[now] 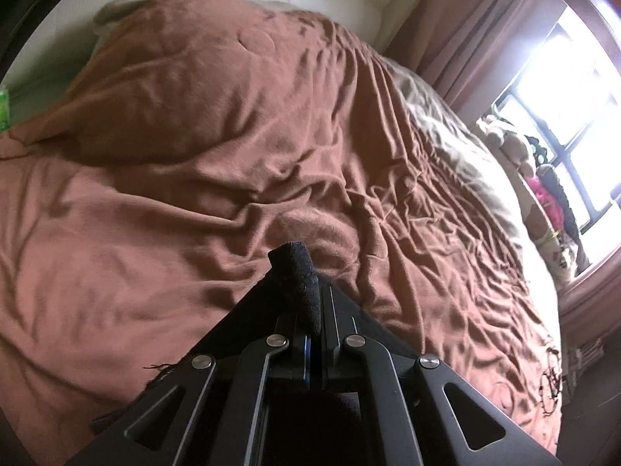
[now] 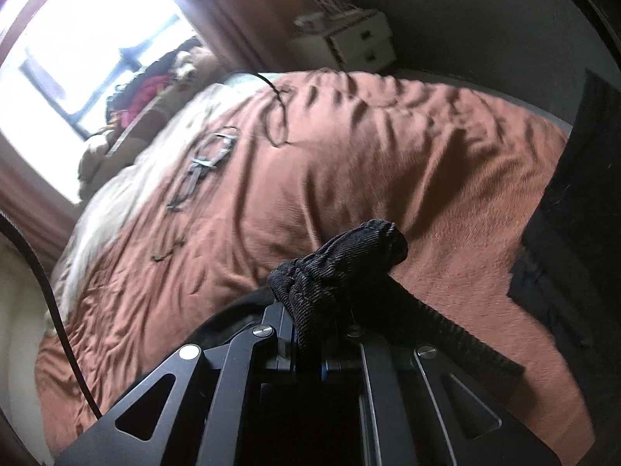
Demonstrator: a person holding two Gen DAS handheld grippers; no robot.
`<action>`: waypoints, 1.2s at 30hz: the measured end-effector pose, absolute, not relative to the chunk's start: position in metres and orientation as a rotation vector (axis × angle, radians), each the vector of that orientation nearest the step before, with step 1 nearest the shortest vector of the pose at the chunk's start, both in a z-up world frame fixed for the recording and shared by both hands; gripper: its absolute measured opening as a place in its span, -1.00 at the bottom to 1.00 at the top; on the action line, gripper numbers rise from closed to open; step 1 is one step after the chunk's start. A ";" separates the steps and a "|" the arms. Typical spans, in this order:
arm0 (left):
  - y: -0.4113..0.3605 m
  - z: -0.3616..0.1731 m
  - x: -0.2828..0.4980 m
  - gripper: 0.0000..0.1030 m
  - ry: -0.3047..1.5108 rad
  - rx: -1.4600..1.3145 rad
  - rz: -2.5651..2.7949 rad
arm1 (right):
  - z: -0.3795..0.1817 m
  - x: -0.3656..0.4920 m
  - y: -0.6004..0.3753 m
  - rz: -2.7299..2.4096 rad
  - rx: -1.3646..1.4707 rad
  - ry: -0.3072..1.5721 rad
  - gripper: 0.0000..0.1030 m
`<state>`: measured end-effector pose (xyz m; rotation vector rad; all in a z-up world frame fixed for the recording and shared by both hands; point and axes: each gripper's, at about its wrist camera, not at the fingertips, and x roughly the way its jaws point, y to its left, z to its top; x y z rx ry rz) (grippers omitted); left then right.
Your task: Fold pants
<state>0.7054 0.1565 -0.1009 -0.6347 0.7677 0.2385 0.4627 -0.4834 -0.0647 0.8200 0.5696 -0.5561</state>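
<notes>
The black pants are held up over a bed with a rust-brown blanket. My left gripper is shut on a bunched fold of the pants, with frayed cloth hanging to its left. My right gripper is shut on the ribbed black waistband, which bulges out past the fingertips. A band of the pants trails to the right. The jaws are hidden under the cloth in both views.
The brown blanket fills both views, with a pillow bump at the far end. Thin cords and glasses-like loops lie on it. A bright window with clutter and a white drawer unit stand beyond the bed.
</notes>
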 end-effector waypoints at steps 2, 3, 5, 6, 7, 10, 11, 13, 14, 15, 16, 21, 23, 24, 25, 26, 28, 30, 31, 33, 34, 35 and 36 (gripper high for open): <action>0.152 -0.109 0.718 -0.95 0.784 -0.631 0.245 | -0.070 0.476 -0.484 -0.601 0.816 0.587 -0.92; 0.151 -0.114 0.725 -0.95 0.793 -0.627 0.249 | -0.073 0.483 -0.484 -0.624 0.816 0.594 -0.92; 0.147 -0.120 0.736 -0.94 0.806 -0.613 0.255 | -0.076 0.494 -0.483 -0.660 0.823 0.602 -0.92; 0.145 -0.122 0.740 -0.94 0.810 -0.607 0.257 | -0.078 0.500 -0.482 -0.678 0.823 0.605 -0.92; 0.144 -0.124 0.745 -0.94 0.815 -0.601 0.260 | -0.079 0.505 -0.481 -0.689 0.823 0.608 -0.92; 0.142 -0.133 0.758 -0.94 0.834 -0.591 0.270 | -0.088 0.521 -0.481 -0.685 0.836 0.618 -0.91; 0.142 -0.136 0.760 -0.94 0.841 -0.593 0.271 | -0.092 0.526 -0.483 -0.676 0.841 0.620 -0.91; 0.141 -0.141 0.767 -0.94 0.858 -0.584 0.272 | -0.096 0.530 -0.485 -0.651 0.844 0.623 -0.88; 0.139 -0.145 0.771 -0.93 0.874 -0.573 0.272 | -0.098 0.531 -0.486 -0.638 0.837 0.624 -0.87; 0.137 -0.148 0.775 -0.93 0.894 -0.563 0.263 | -0.098 0.532 -0.484 -0.623 0.821 0.626 -0.87; 0.137 -0.150 0.774 -0.90 0.905 -0.563 0.258 | -0.098 0.532 -0.485 -0.613 0.809 0.628 -0.85; 0.129 -0.154 0.763 -0.01 0.937 -0.620 0.173 | -0.093 0.517 -0.488 -0.488 0.787 0.615 -0.14; 0.120 -0.153 0.759 0.00 0.946 -0.616 0.144 | -0.088 0.507 -0.483 -0.399 0.791 0.590 0.53; 0.114 -0.153 0.759 0.00 0.961 -0.613 0.125 | -0.085 0.500 -0.480 -0.378 0.787 0.573 0.54; 0.108 -0.153 0.757 0.00 0.971 -0.612 0.114 | -0.079 0.495 -0.472 -0.358 0.760 0.560 0.54; 0.104 -0.154 0.755 0.00 0.977 -0.615 0.108 | -0.076 0.494 -0.465 -0.337 0.734 0.567 0.54; 0.094 -0.153 0.750 0.00 0.979 -0.623 0.083 | -0.070 0.494 -0.448 -0.275 0.685 0.597 0.54; 0.085 -0.153 0.746 0.00 0.982 -0.625 0.058 | -0.068 0.494 -0.431 -0.212 0.668 0.613 0.54; 0.081 -0.153 0.744 0.00 0.982 -0.625 0.046 | -0.068 0.496 -0.423 -0.187 0.663 0.625 0.54; 0.072 -0.152 0.740 0.00 0.985 -0.628 0.021 | -0.070 0.502 -0.403 -0.114 0.657 0.655 0.54; 0.068 -0.152 0.740 -0.01 0.985 -0.624 0.011 | -0.072 0.507 -0.394 -0.084 0.655 0.679 0.54; 0.064 -0.151 0.739 -0.01 0.985 -0.615 0.005 | -0.076 0.511 -0.386 -0.063 0.655 0.703 0.54; 0.062 -0.150 0.739 -0.05 0.983 -0.614 -0.003 | -0.079 0.515 -0.382 -0.055 0.656 0.718 0.54</action>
